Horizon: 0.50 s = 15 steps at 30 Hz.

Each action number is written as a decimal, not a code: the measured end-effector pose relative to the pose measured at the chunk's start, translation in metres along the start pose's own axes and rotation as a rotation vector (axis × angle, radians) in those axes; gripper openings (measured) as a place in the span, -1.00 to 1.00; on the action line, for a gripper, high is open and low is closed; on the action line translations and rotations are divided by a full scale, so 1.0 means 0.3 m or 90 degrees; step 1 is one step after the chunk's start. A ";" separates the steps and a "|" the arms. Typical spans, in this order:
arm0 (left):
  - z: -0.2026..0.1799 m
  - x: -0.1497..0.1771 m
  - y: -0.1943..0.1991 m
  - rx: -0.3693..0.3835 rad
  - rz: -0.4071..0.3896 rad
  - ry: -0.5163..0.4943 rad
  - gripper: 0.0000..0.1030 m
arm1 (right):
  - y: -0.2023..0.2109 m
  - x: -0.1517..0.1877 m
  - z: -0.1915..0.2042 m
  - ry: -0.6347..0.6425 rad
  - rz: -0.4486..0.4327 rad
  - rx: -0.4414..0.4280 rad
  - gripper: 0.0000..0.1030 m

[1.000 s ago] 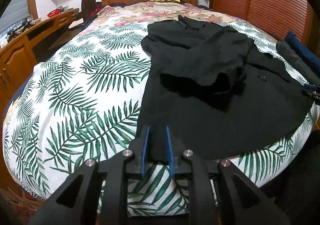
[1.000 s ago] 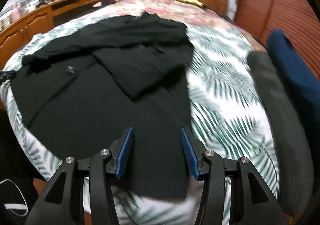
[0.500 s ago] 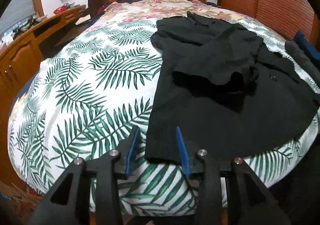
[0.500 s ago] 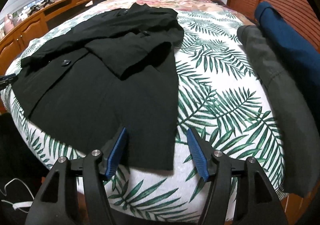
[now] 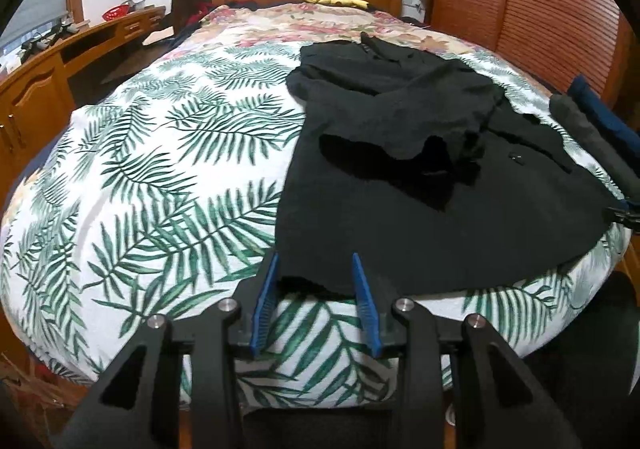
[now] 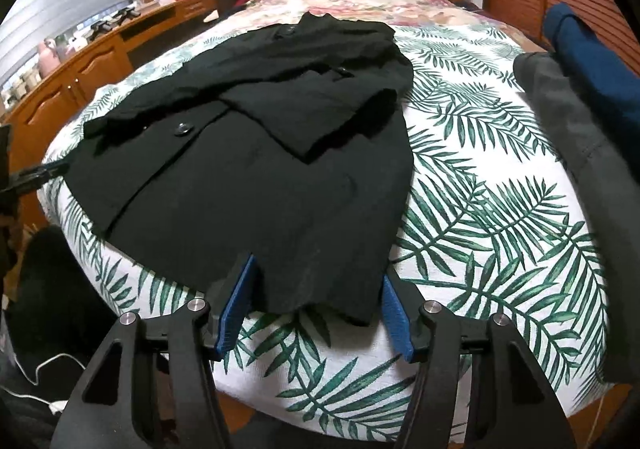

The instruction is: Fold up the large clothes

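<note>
A black coat (image 5: 420, 185) lies spread at the foot edge of the bed (image 5: 160, 177), sleeves already folded inward, as the left gripper (image 5: 314, 289) and right gripper (image 6: 316, 297), fingers spread wide and empty, flank its two hem corners, apparently to lift the hem.
</note>
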<state>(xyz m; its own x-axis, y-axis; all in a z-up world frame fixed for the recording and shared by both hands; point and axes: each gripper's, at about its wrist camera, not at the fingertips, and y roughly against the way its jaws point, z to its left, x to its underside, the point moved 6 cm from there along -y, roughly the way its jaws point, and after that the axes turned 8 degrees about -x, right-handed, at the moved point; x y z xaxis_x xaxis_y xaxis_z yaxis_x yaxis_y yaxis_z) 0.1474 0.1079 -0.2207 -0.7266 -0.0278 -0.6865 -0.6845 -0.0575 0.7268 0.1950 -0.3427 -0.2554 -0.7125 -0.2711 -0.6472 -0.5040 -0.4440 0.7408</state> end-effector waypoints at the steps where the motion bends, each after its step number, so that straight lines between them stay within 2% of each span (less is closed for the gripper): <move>1: -0.004 0.001 0.005 0.007 -0.003 0.001 -0.35 | 0.000 0.000 -0.001 0.000 -0.001 0.001 0.17; 5: -0.018 0.002 0.010 0.012 -0.011 -0.003 -0.54 | 0.003 -0.008 -0.008 -0.011 -0.011 -0.002 0.12; 8: -0.010 -0.009 0.012 0.016 -0.017 0.010 -0.76 | 0.006 -0.021 -0.016 -0.012 -0.020 0.003 -0.09; 9: -0.008 -0.013 0.015 0.018 -0.020 0.013 -0.81 | 0.008 -0.027 -0.019 -0.012 -0.024 0.003 -0.26; 10: -0.007 -0.022 0.023 0.022 -0.026 0.016 -0.89 | 0.010 -0.035 -0.022 -0.014 -0.027 0.002 -0.53; 13: -0.011 -0.057 0.064 0.011 -0.053 0.013 -0.98 | 0.029 -0.074 -0.022 -0.015 -0.049 0.000 -0.76; 15: -0.017 -0.101 0.127 0.001 -0.091 0.009 -0.99 | 0.056 -0.108 -0.009 -0.005 -0.070 0.008 -0.82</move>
<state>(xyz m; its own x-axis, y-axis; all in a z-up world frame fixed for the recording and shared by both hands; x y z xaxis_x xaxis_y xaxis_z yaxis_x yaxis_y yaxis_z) 0.1438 0.1013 -0.1723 -0.6204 -0.0335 -0.7836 -0.7814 -0.0597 0.6212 0.2109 -0.3436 -0.2224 -0.6563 -0.2144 -0.7234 -0.5852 -0.4607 0.6674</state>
